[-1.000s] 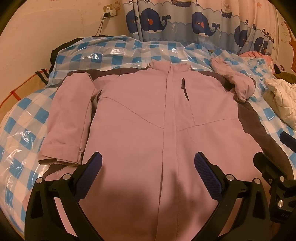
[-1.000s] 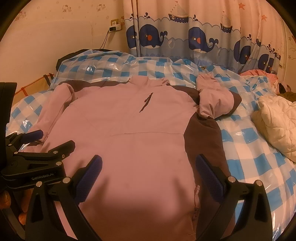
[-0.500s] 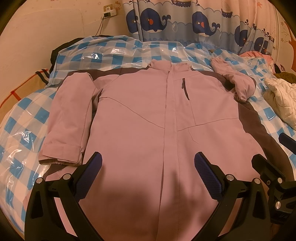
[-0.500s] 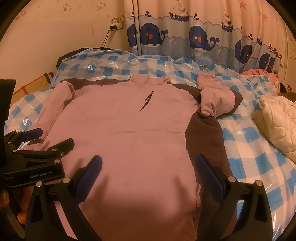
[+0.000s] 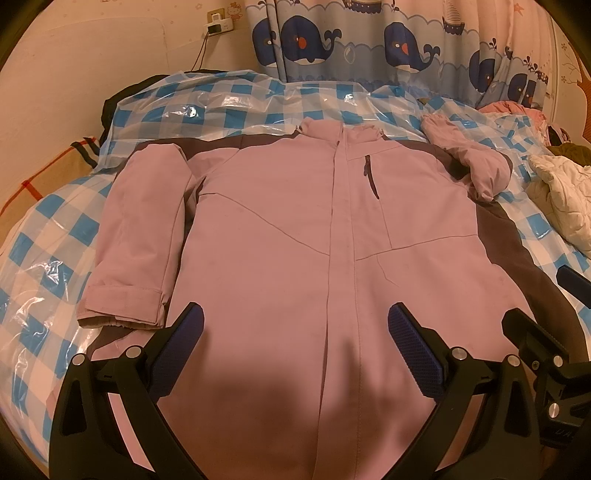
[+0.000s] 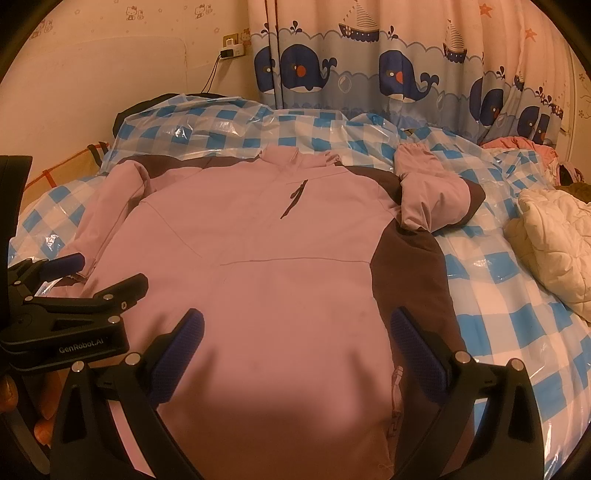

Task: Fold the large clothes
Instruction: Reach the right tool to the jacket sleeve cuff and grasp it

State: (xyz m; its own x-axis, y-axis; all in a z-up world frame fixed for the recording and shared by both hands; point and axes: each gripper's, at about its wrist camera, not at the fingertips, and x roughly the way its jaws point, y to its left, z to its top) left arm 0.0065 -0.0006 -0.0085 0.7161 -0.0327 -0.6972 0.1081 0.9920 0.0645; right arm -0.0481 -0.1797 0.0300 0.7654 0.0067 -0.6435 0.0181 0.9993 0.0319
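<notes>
A large pink jacket [image 5: 295, 236] with dark brown side panels lies flat, front up, on the bed; it also shows in the right wrist view [image 6: 266, 266]. Its left sleeve [image 5: 136, 236] lies straight beside the body. Its right sleeve [image 6: 428, 199] is bunched up near the shoulder. My left gripper [image 5: 295, 332] is open and empty above the lower hem. My right gripper [image 6: 295, 332] is open and empty above the lower right part of the jacket. Each gripper shows at the edge of the other's view.
The bed has a blue-and-white checked cover under clear plastic [image 5: 51, 236]. A cream quilted garment [image 6: 554, 236] lies at the right. A whale-print curtain [image 6: 369, 66] and a wall with a socket [image 5: 218, 22] stand behind the bed.
Both grippers have drifted slightly; the jacket sits a little lower in both views. The jacket itself has not moved.
</notes>
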